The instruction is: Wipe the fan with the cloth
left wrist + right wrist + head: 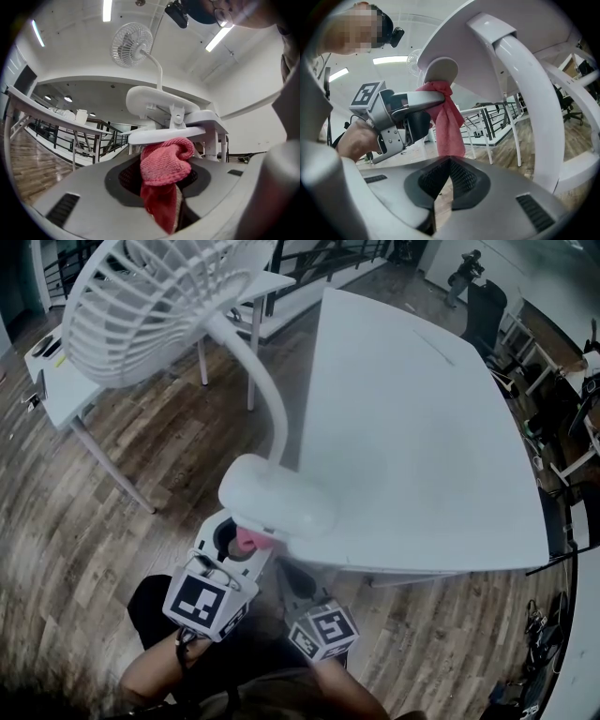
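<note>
The person holds both grippers out in front, low and close to the body, side by side and pointing about level. The left gripper (240, 544) is clamped on a bunched pink cloth (166, 161). Its jaws stand partly apart around the wad, and a tail of the cloth hangs below. The left hand (354, 140) wraps the handle from behind. The right gripper (443, 161) sits just beside the left, slightly further back, with its jaws pressed together and nothing between them.
</note>
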`<state>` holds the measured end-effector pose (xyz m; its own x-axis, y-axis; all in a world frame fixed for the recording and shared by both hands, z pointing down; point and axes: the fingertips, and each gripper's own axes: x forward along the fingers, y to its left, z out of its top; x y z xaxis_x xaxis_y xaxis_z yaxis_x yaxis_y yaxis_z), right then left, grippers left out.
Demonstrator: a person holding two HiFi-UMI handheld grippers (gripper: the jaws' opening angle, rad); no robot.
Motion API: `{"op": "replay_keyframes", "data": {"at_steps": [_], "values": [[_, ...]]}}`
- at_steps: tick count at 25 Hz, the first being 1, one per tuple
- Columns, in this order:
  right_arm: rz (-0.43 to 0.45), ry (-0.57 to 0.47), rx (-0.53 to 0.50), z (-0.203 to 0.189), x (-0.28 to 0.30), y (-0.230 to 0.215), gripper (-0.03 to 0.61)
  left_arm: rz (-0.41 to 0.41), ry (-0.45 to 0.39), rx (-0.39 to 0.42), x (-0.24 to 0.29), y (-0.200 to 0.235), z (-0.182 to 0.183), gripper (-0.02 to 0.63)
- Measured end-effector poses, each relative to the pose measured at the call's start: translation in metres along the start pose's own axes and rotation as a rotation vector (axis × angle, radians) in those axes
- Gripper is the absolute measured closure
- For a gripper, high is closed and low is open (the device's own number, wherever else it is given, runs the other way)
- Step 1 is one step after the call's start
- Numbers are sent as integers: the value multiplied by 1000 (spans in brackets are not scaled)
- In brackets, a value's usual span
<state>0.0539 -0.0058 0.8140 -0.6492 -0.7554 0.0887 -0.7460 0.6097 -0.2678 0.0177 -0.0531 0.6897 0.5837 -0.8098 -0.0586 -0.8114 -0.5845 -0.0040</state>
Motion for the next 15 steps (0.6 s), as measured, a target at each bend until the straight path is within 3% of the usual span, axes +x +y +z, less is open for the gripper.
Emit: {"op": "replay_keyframes", "data": {"at_steps": [11,15], "values": [[-11,7,-6,0,-2,-1,578,45,2,-40,-10,21,-4,443],[-2,11,-6,-1,-1,3,578,100,-2,-60,-21,42,-7,443]]}}
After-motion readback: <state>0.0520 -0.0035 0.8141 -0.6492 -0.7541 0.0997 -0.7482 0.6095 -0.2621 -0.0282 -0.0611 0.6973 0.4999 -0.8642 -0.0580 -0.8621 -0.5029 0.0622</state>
